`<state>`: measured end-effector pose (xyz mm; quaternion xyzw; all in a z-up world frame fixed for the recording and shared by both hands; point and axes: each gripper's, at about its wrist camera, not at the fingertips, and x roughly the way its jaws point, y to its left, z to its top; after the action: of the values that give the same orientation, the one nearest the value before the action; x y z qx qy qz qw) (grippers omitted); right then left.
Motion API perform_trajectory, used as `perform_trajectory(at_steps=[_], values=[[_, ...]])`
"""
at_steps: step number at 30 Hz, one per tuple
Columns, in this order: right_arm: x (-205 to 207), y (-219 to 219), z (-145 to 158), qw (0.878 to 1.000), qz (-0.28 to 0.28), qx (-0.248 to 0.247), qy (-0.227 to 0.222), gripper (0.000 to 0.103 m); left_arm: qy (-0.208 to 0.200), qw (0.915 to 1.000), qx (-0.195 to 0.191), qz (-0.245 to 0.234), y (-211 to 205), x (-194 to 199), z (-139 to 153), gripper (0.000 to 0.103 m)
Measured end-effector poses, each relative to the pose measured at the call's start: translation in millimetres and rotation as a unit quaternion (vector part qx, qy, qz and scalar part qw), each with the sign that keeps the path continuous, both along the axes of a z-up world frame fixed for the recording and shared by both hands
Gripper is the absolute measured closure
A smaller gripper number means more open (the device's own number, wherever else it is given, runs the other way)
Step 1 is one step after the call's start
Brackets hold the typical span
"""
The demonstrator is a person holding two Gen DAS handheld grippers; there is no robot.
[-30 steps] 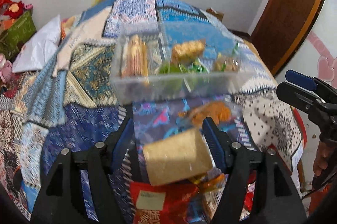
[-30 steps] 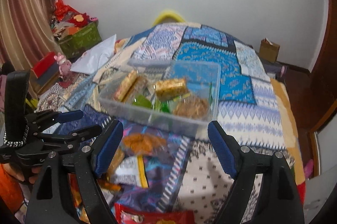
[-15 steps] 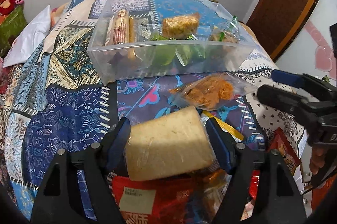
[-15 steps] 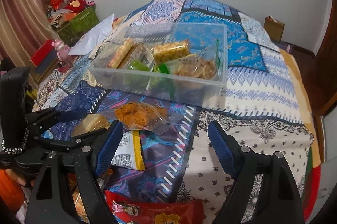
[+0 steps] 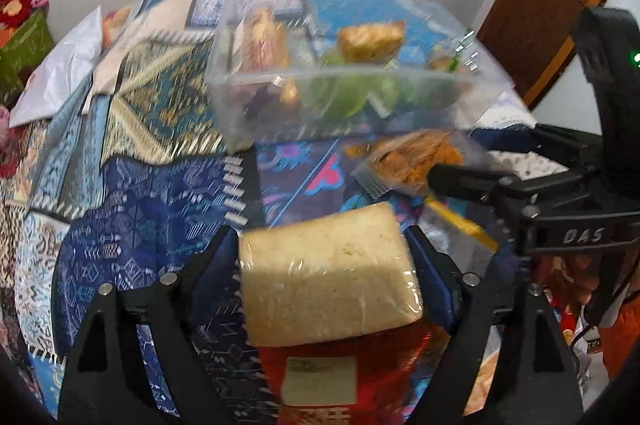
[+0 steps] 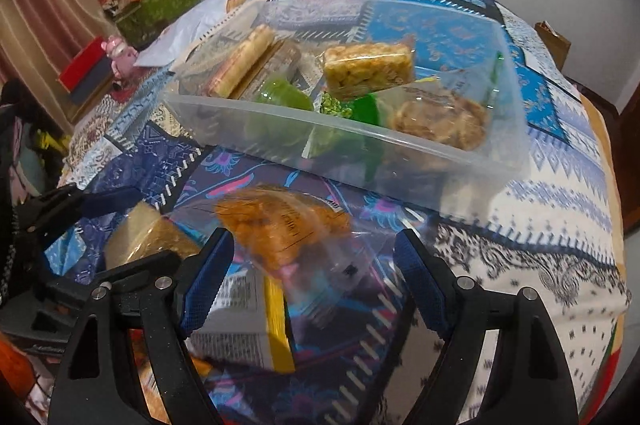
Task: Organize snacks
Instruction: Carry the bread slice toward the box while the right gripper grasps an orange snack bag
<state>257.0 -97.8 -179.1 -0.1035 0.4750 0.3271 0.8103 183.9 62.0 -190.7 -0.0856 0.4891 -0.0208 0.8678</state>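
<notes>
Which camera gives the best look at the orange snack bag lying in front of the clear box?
The right wrist view: the orange snack bag lies sharp and whole between the open right claw. In the left wrist view it is blurred and partly hidden behind the other claw's finger, near the clear box.

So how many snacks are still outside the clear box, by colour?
Pale tan cake block, held in the left gripper: 1
Orange pack: 1
White-and-yellow pack: 1
Red pack: 1
Total: 4 outside the clear box that show clearly. Other wrappers at the picture edges are too hidden to count.
</notes>
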Motion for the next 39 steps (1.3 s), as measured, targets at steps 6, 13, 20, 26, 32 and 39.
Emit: perform_trajectory(at_steps=[6,13,20,26,32,39], values=[[7,10,-11,1.000,0.009,0.001,0.027,0.023,0.024,0.9984,-0.039,0.032,23,3,-21,0.019],[7,22,-11,0.999,0.027,-0.006,0.024,0.023,0.000,0.9986,-0.029,0.044,28,0,-18,0.022],[16,32,-15,0.998,0.030,-0.002,0.047,0.017,-0.022,0.9980,-0.018,0.057,37,-6,-8,0.023],[14,42,-14,0.999,0.036,-0.005,0.033,0.016,-0.038,0.9973,-0.009,0.062,43,-12,1,0.023],[4,44,-5,0.998,0.055,-0.007,-0.013,0.030,-0.043,0.9966,-0.009,0.070,50,-18,4,0.023],[-4,43,-1,0.996,0.084,0.005,0.001,0.086,-0.052,0.9957,-0.008,0.076,52,-22,13,0.023]])
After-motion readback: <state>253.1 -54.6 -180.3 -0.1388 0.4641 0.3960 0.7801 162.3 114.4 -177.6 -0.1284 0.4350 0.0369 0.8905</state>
